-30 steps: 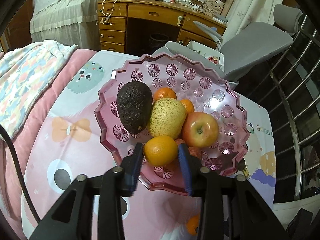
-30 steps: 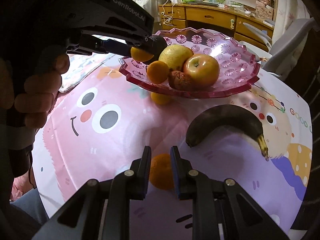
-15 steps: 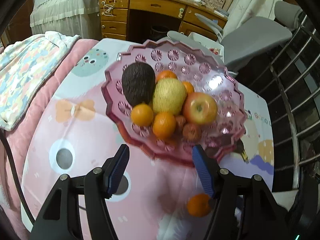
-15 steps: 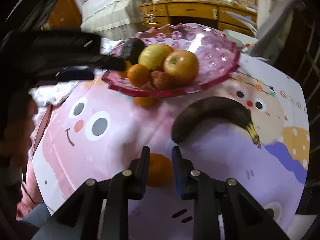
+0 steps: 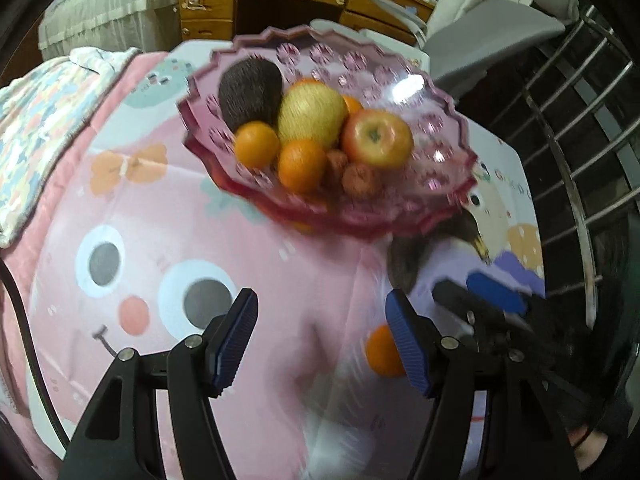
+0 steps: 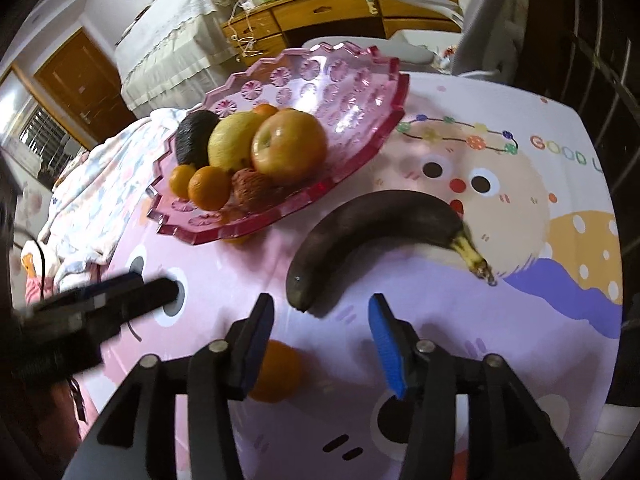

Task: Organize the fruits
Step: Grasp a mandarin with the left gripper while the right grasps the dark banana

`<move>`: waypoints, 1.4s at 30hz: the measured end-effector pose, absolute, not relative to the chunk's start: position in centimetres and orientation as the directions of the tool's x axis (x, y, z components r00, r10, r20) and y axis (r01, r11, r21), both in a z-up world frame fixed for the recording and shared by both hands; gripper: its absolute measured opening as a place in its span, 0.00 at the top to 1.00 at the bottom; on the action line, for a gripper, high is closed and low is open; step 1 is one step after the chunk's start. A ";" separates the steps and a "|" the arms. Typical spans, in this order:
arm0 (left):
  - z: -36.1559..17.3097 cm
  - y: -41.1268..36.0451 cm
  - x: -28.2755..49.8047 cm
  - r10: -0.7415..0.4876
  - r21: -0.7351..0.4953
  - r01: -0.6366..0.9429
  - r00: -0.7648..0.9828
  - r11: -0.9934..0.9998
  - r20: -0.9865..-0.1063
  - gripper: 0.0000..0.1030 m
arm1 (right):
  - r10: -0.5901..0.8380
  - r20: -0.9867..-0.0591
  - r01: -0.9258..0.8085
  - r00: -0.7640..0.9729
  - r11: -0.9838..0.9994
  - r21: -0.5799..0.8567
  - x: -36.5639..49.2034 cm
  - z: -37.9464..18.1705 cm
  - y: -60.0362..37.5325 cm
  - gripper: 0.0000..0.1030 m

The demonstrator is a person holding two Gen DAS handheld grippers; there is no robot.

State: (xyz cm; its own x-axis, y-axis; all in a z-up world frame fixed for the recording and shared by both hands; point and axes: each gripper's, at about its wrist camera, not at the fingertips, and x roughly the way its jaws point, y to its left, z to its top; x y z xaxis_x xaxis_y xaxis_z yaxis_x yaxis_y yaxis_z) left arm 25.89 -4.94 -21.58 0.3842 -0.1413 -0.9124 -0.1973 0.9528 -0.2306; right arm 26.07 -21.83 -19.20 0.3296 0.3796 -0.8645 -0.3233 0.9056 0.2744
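Left gripper (image 5: 320, 334) open over pink cartoon tablecloth (image 5: 168, 208), nothing between blue pads. Pink bowl (image 5: 448, 152) near far edge with avocado (image 5: 250, 92), apple (image 5: 377, 136), mandarins. Loose mandarin (image 5: 380, 351) on cloth by right pad; right gripper (image 5: 476, 300) just beyond.

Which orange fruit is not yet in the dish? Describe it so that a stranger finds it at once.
Start at the pink dish of fruit on the cartoon tablecloth, then come toward the dark banana lying in front of it. Nearer still, beside the right tool, lies a small orange. It alone rests bare on the cloth; the other oranges sit in the dish.
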 end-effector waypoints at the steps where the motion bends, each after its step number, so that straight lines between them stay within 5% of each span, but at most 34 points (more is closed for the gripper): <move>1: -21.8 -5.2 25.7 -0.150 -0.235 -0.191 0.379 0.953 -0.913 0.37 | 0.382 -0.865 -0.317 0.325 0.906 0.281 26.3 -19.4 -21.8 0.47; 26: -27.5 -10.4 24.9 -0.303 -0.350 -0.065 0.371 0.934 -0.878 0.31 | 0.294 -0.926 -0.217 0.239 0.945 0.244 30.3 -21.4 -20.3 0.38; 30: -27.8 -10.6 24.8 -0.300 -0.344 -0.047 0.388 0.938 -0.871 0.36 | 0.272 -0.934 -0.194 0.232 0.954 0.229 30.6 -21.8 -20.2 0.38; 35: -28.0 -10.7 25.0 -0.353 -0.393 -0.019 0.401 0.919 -0.845 0.56 | 0.257 -0.938 -0.184 0.233 0.959 0.217 30.8 -22.0 -19.9 0.38; 42: -27.6 -10.3 24.7 -0.335 -0.377 -0.022 0.411 0.926 -0.848 0.58 | 0.222 -0.945 -0.174 0.241 0.968 0.183 31.2 -22.2 -19.1 0.38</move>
State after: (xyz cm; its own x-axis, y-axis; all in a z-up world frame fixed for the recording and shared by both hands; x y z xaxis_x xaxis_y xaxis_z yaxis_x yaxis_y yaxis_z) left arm 24.69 -10.25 -27.56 0.4111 -0.3352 -0.8477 -0.0224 0.9260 -0.3770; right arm 31.24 -19.07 -22.15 0.2412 0.2224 -0.9446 -0.1736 0.9676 0.1835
